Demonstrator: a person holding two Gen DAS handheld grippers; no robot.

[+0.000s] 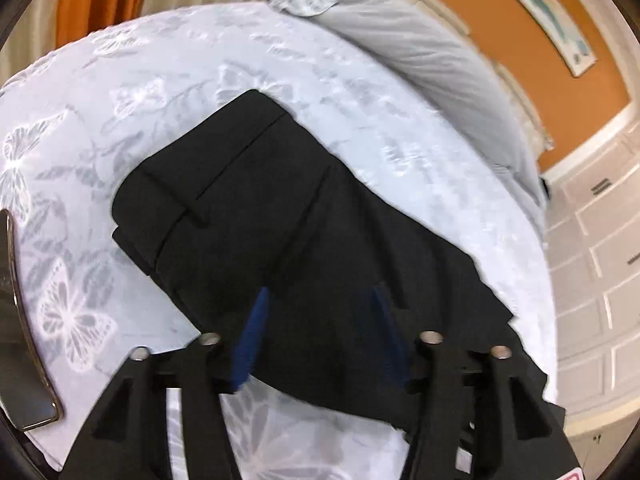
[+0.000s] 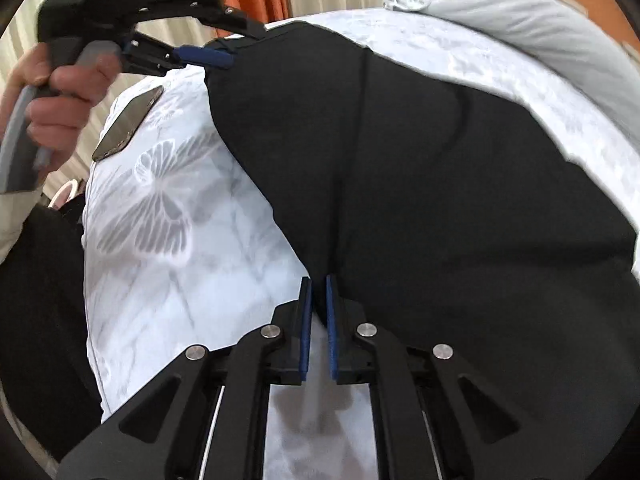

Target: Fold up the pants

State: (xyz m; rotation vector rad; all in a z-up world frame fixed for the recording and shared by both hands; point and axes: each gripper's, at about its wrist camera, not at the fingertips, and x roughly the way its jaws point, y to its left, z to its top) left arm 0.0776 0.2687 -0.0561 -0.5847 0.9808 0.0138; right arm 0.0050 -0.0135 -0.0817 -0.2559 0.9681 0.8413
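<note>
Pinching the black pants point(image 2: 440, 184), the right claw point(image 2: 319, 292) grips their edge.

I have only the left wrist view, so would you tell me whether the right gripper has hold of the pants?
Observer: Yes, the right gripper has its jaws closed on an edge of the black pants.
Operator: Thank you. Where does my left gripper sit from there?
Observer: The left gripper is at the pants' far corner, its blue finger touching the cloth.
</note>
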